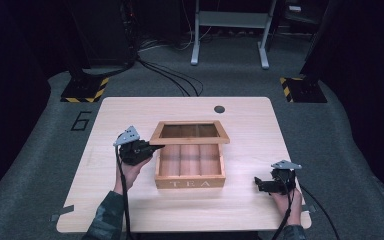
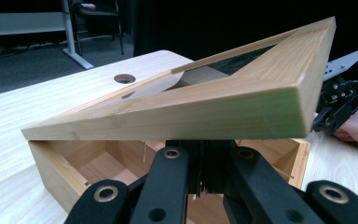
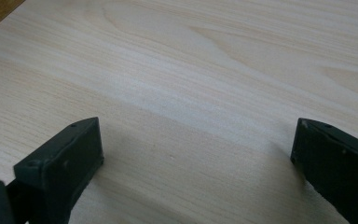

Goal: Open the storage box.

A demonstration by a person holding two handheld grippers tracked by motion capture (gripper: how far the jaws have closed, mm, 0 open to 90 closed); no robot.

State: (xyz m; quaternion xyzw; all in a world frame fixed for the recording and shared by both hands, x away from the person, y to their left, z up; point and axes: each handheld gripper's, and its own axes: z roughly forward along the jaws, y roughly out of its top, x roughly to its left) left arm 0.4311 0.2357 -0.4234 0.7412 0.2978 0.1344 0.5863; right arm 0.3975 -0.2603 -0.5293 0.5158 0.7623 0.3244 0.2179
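Left gripper (image 1: 155, 147) lifts lid (image 1: 190, 132) of box (image 1: 190, 183) lettered "TEA".

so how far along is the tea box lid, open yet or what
Partly open. The lid is raised off the tea box, showing its compartments. The left gripper sits at the lid's left edge, lifting from underneath; whether its jaws clamp it is unclear. The right gripper rests open and idle on the table. Swinging the lid fully back remains.
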